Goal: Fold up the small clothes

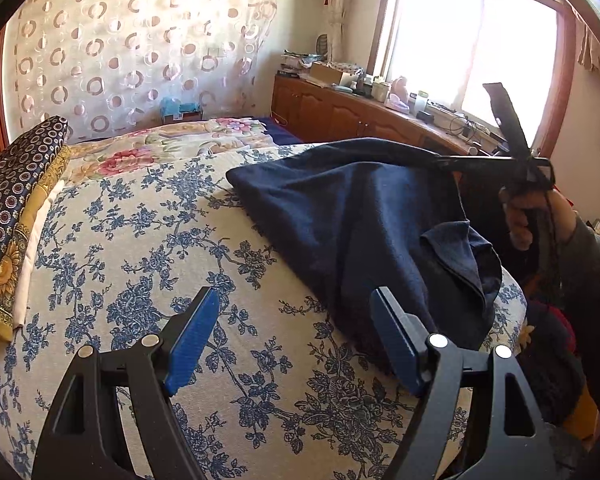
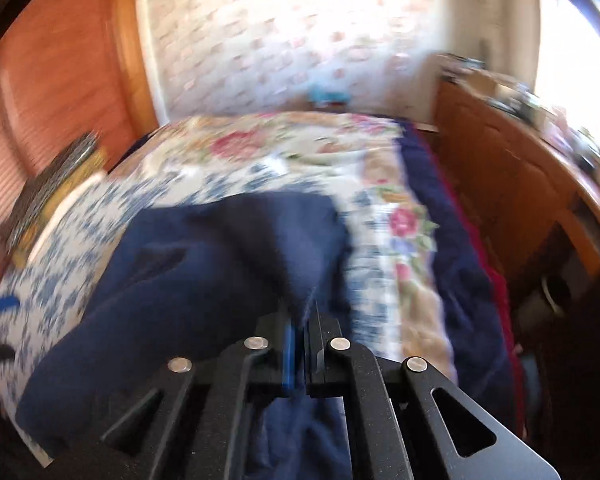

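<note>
A navy blue garment (image 1: pixel 360 220) lies rumpled on the blue-flowered sheet (image 1: pixel 140 220) near the bed's right edge. My left gripper (image 1: pixel 296 296) hovers open just above the sheet, its blue pads wide apart and empty; its right finger sits beside the garment's near hem. My right gripper (image 1: pixel 444 162), held by a hand (image 1: pixel 520 216), is shut on the garment's far right edge and holds that edge raised off the bed. The blurred right wrist view shows the right gripper (image 2: pixel 302 312) with its jaws together and the navy cloth (image 2: pixel 220 260) pinched between them.
A dark patterned pillow with a yellow border (image 1: pixel 16 208) lies at the bed's left. A pink floral quilt (image 1: pixel 180 144) covers the far end. A wooden cabinet (image 1: pixel 360 116) with a cluttered top runs under the window on the right, beyond the bed's edge.
</note>
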The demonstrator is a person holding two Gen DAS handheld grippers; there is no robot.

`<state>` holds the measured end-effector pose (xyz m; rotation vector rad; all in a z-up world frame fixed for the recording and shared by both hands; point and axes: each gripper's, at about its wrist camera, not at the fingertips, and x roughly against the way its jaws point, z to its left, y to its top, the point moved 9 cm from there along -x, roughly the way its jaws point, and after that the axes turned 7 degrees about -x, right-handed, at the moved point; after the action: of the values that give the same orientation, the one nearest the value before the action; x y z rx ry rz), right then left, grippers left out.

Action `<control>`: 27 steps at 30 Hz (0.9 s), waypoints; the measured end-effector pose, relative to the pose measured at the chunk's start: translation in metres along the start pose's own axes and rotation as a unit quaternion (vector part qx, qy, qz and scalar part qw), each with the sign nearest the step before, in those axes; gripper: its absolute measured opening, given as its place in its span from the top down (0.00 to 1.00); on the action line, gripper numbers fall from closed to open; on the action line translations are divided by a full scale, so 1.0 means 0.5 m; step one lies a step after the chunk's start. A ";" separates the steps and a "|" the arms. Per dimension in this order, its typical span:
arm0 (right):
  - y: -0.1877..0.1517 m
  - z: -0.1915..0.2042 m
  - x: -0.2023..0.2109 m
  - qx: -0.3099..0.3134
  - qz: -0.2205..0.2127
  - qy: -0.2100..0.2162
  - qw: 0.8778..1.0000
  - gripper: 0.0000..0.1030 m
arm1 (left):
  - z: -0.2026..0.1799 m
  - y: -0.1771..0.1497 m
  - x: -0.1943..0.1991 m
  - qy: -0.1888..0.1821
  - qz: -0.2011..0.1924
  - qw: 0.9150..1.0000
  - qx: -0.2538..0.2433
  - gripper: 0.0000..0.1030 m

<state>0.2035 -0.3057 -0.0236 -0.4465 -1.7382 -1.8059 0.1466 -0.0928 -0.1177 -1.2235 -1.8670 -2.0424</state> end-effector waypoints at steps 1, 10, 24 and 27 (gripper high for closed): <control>-0.003 -0.007 0.012 -0.002 -0.006 -0.008 1.000 0.81 | -0.001 0.000 -0.001 -0.001 0.000 1.000 0.000 0.23; -0.114 0.112 0.072 0.060 -0.005 0.063 0.996 0.48 | -0.013 -0.005 -0.008 -0.006 0.005 1.000 -0.002 0.23; -0.202 0.116 0.094 0.093 0.005 0.069 0.993 0.94 | -0.029 -0.014 -0.009 -0.019 0.011 1.000 -0.006 0.23; -0.203 0.059 0.151 0.061 -0.027 0.054 0.996 0.94 | -0.040 -0.014 -0.011 -0.025 0.013 1.000 -0.009 0.23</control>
<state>0.0780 -0.2926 -0.0545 -0.2497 -1.7875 -1.7162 0.1371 -0.1110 -0.1249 -1.3089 -1.8489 -2.0379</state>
